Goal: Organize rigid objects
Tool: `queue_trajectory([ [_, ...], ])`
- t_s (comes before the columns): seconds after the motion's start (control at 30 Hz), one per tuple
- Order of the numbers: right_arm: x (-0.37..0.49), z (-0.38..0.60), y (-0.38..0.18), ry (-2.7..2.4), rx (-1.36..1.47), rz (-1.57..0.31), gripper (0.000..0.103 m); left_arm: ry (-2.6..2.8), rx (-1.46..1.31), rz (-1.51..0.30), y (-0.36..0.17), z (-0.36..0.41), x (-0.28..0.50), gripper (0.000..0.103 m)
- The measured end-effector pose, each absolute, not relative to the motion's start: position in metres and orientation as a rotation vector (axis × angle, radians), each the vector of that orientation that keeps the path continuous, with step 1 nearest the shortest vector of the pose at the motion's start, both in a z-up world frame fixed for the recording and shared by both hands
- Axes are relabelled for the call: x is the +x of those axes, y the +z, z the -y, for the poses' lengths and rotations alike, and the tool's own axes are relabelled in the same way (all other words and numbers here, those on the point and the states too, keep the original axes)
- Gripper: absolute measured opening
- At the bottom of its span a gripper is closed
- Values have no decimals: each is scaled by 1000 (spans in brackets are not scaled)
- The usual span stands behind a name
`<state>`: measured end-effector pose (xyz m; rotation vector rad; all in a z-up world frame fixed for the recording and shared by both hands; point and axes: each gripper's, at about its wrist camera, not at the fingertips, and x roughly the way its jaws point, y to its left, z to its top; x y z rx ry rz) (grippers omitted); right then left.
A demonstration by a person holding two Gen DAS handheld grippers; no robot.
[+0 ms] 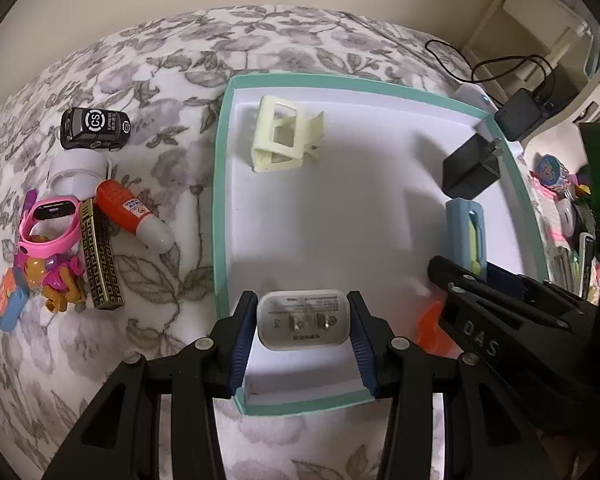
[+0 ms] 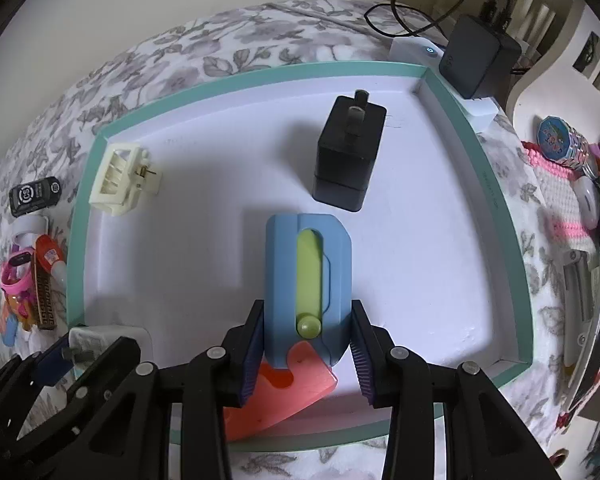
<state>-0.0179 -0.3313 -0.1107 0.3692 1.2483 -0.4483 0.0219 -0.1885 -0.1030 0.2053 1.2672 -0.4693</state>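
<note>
White plastic charger plug (image 1: pixel 303 319) sits between the left gripper's (image 1: pixel 303 334) blue fingers (image 1: pixel 242 342), both pads pressing its short ends, just over the near corner of the teal-rimmed white tray (image 1: pixel 220 184); its long side runs across from finger to finger; the right gripper (image 2: pixel 306 346) grasps the blue cutter with a green slider (image 2: pixel 308 280), long way pointing straight ahead, low over the tray floor beside the black cube charger (image 2: pixel 348 156); an orange piece (image 2: pixel 288 384) lies under it.
</note>
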Motion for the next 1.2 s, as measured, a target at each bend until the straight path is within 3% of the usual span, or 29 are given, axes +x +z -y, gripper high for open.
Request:
queue_trajectory([
  [0.7, -14, 328, -86, -470, 349, -1216, 46, -485, 218, -1243, -92, 191, 20, 47],
  [0.77, -17, 328, -78, -473, 348, -1189, 52, -488, 215, -1224, -87, 190, 20, 59],
  [1.07, -23, 333, -43, -506, 350, -1074, 52, -473, 190, -1125, -60, 181, 21, 62],
  [1.17, -25, 332, -37, -508, 351, -1056, 52, -446, 197, -1083, -53, 177, 22, 76],
  [1.2, -26, 332, -37, -508, 352, -1054, 52, -435, 198, -1068, -51, 175, 23, 76],
])
